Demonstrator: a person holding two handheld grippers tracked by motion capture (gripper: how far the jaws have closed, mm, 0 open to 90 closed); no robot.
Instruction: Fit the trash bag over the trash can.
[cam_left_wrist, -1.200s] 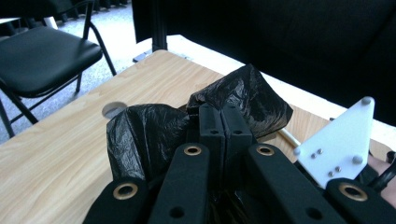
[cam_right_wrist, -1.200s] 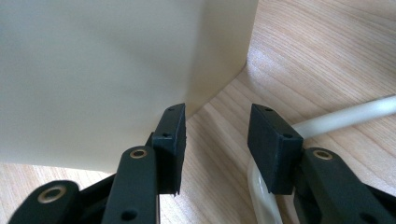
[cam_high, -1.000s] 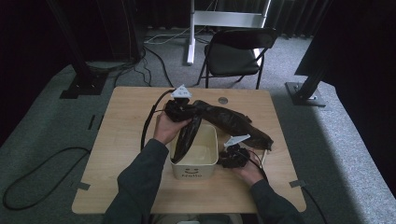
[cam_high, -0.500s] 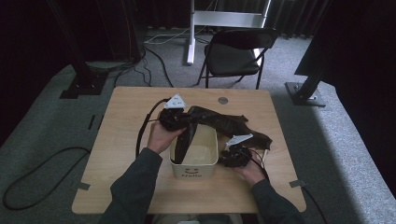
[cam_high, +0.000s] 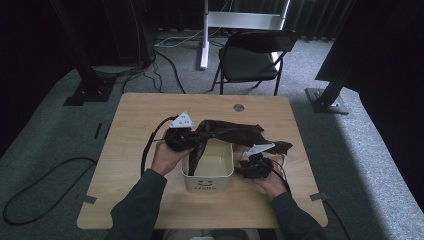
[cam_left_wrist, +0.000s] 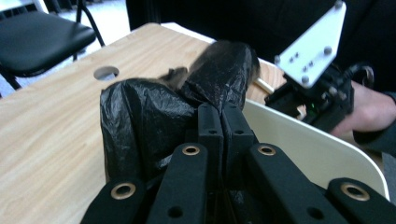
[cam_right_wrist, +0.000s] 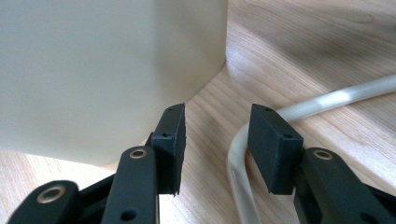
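A cream bin (cam_high: 207, 182) with a smiley face stands on the wooden table (cam_high: 135, 200). A black plastic bag (cam_high: 230, 131) lies draped across its top and over its far right rim. My left gripper (cam_high: 191, 141) is at the bin's far left corner, shut on a bunched edge of the bag (cam_left_wrist: 140, 121); the pads (cam_left_wrist: 209, 122) are pressed together with the film between them. My right gripper (cam_high: 246, 169) rests low at the bin's right side, open. Between its jaws (cam_right_wrist: 215, 130) I see bare wood, the bin wall (cam_right_wrist: 93, 70) to one side and a pale looped handle (cam_right_wrist: 327, 100) behind the other.
A round hole (cam_high: 239, 107) sits near the table's far edge. A black folding chair (cam_high: 250, 55) stands beyond the table, with cables (cam_high: 50, 170) on the carpet at the left. The right gripper's white plate (cam_left_wrist: 314, 49) is close beside the bin rim (cam_left_wrist: 303, 140).
My left gripper has moved down and toward the near left, drawing the bag's edge to the bin's left corner. The right gripper has stayed beside the bin.
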